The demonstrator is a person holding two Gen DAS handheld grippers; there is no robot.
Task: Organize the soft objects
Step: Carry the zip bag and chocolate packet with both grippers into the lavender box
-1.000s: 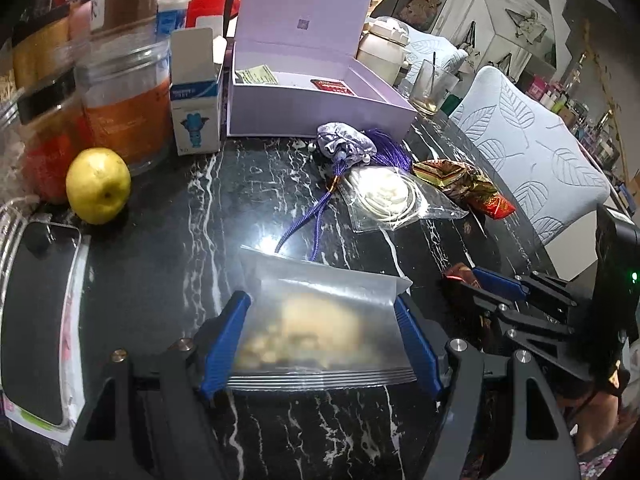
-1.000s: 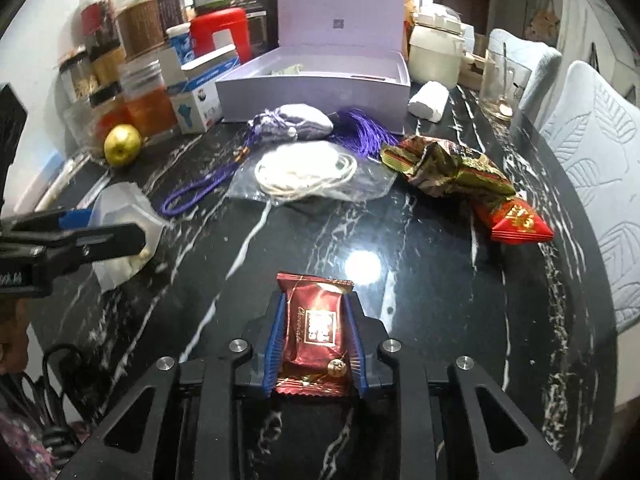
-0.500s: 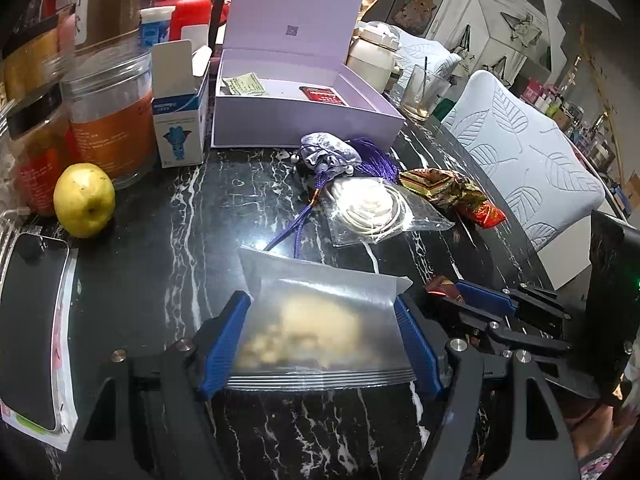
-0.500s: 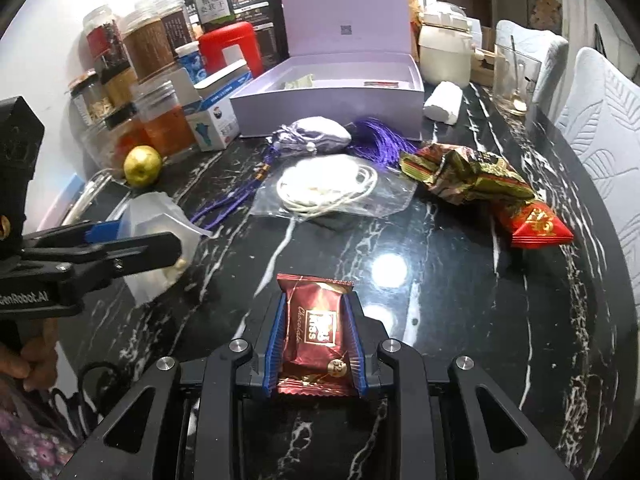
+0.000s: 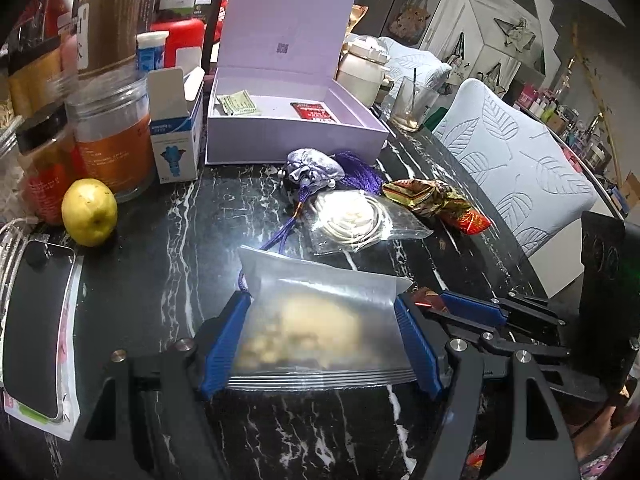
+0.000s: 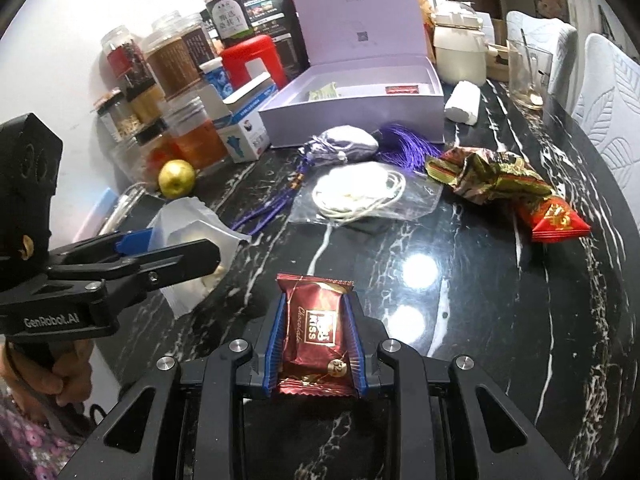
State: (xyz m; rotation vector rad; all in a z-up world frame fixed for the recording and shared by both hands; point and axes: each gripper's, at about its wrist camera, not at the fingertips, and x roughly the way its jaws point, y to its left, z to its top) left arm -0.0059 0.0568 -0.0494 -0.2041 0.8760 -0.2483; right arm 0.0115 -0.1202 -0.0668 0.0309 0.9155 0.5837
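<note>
Right cam reads "KISS" on the chocolate packet [image 6: 316, 330] pinched by the right gripper [image 6: 317, 338]; left gripper [image 5: 322, 326] pinches one zip bag [image 5: 320, 316]. Two packets in the box [image 5: 296, 136].

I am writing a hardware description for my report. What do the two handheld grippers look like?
Both are matte black frames with silver screw heads and ribbed blue pads on the fingers. The left gripper carries white "GenRobot.AI" lettering on its side, read in the right wrist view. The right gripper has the same build. The hand on the left handle is bare, next to purple floral fabric.
</note>
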